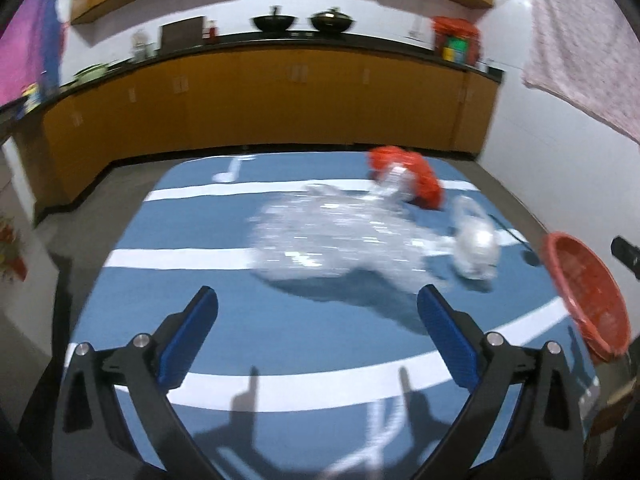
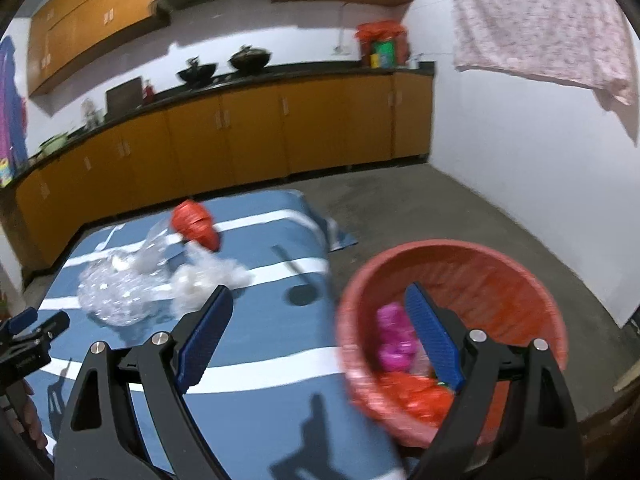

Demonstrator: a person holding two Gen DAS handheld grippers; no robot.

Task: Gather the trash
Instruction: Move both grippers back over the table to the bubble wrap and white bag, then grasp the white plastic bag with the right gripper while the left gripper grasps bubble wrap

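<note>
While the left gripper is hanging over the near part of the blue striped mat, its jaws are standing wide apart with nothing between them, and the crumpled clear plastic wrap is lying on the mat just beyond the fingertips, nearer the right-hand finger than the left. A smaller clear plastic bag is sitting beside it to the right, and a red plastic bag is lying at the far side of the mat, touching or overlapping the far end of the wrap (motion blur makes that hard to settle). The right gripper is also gaping open and gripping nothing; its right-hand finger is crossing in front of the red basket, which is sitting at the mat's right edge and holding pink trash and crumpled red trash. From this side the clear wrap is lying well to the left of the jaws, past the left-hand fingertip, with the red bag farther back. A black ladle is resting on the mat between the trash and the basket.
</note>
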